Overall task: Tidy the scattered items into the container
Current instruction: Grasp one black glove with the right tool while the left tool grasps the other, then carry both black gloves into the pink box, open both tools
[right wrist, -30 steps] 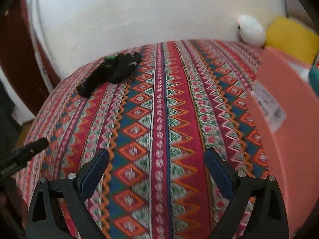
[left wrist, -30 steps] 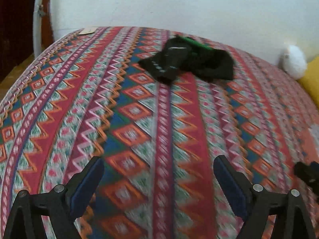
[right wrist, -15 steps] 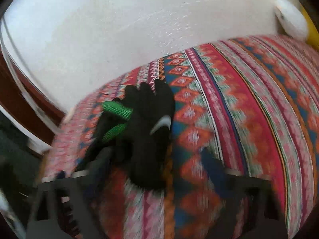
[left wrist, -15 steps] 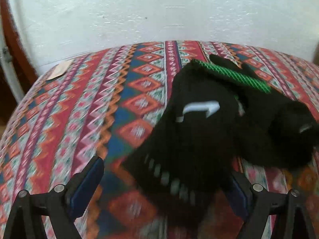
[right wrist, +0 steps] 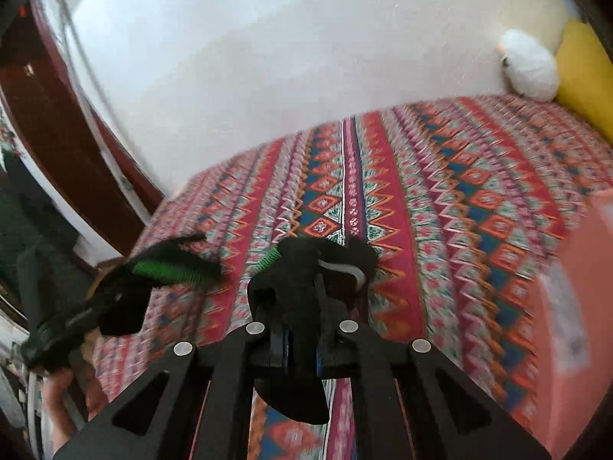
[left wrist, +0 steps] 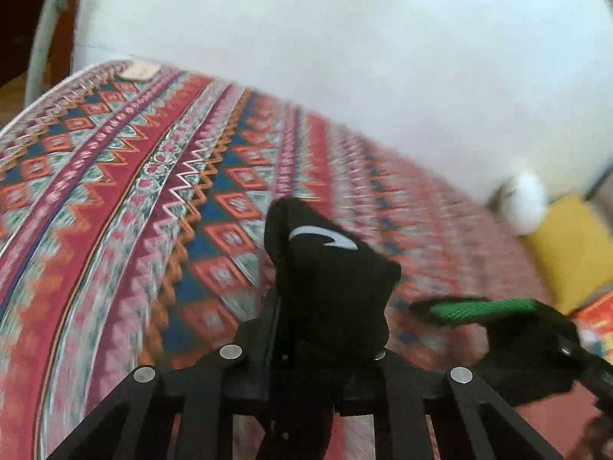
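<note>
The left gripper and right gripper each pinch a black sock; only the right view shows the pink container.

My left gripper's fingertips were buried under the black sock bunched over them, so I could not see where the pads met the cloth. On my right gripper the other black sock covered the fingertips as well, and its lower end hung down past them. The salmon container was cut off by the right edge and smeared by motion; its white label was unreadable. The patterned bedspread blurred toward the right of the left view. My left hand showed only partly at the frame's lower corner.
</note>
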The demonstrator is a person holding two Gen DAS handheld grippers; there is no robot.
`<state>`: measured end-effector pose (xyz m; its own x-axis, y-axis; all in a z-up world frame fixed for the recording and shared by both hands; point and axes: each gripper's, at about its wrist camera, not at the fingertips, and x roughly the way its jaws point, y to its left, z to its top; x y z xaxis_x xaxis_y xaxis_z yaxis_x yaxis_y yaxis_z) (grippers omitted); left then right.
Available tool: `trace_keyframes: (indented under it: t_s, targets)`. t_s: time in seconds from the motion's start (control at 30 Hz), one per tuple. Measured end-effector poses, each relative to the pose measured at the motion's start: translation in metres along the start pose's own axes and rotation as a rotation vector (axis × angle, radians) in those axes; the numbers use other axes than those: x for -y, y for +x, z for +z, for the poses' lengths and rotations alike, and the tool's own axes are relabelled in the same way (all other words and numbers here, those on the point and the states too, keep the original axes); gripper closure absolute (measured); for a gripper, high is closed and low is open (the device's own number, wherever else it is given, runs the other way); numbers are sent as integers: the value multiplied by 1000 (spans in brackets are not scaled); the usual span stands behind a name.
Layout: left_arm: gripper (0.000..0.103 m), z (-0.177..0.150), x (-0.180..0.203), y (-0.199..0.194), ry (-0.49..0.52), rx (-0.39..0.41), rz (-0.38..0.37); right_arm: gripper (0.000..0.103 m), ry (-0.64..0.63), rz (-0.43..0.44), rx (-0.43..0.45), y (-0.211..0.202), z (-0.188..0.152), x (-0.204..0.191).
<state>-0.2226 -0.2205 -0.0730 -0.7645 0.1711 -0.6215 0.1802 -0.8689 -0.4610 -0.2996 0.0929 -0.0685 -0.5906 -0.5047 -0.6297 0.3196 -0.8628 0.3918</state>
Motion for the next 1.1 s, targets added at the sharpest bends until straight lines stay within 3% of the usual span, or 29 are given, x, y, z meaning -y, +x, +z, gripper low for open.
trace_keyframes:
  t_s: [0.27,0.4,0.57,0.73,0.9,1.1]
  targets:
    - [87,-38,73,-123,141,146,-124,95,-139,20,281,-150,-30,-53]
    - [87,-46,111,-150,187,169,-184,95,-145,53,380,-210,-38,-59]
    - [87,-48,159,-159,245,161,-256,95,-128,34,517,-285,-41,-44]
    - [87,-49,229,-145,344,126,-329,95,-57,-39,632,-347,-45,-3]
    - [86,-62,327,-119,477,76,-458,95,41,-217,724,-401,-54,71]
    - [85,-83,434,-78,591,11,-569,94,191,-328,753,-437,-63,163]
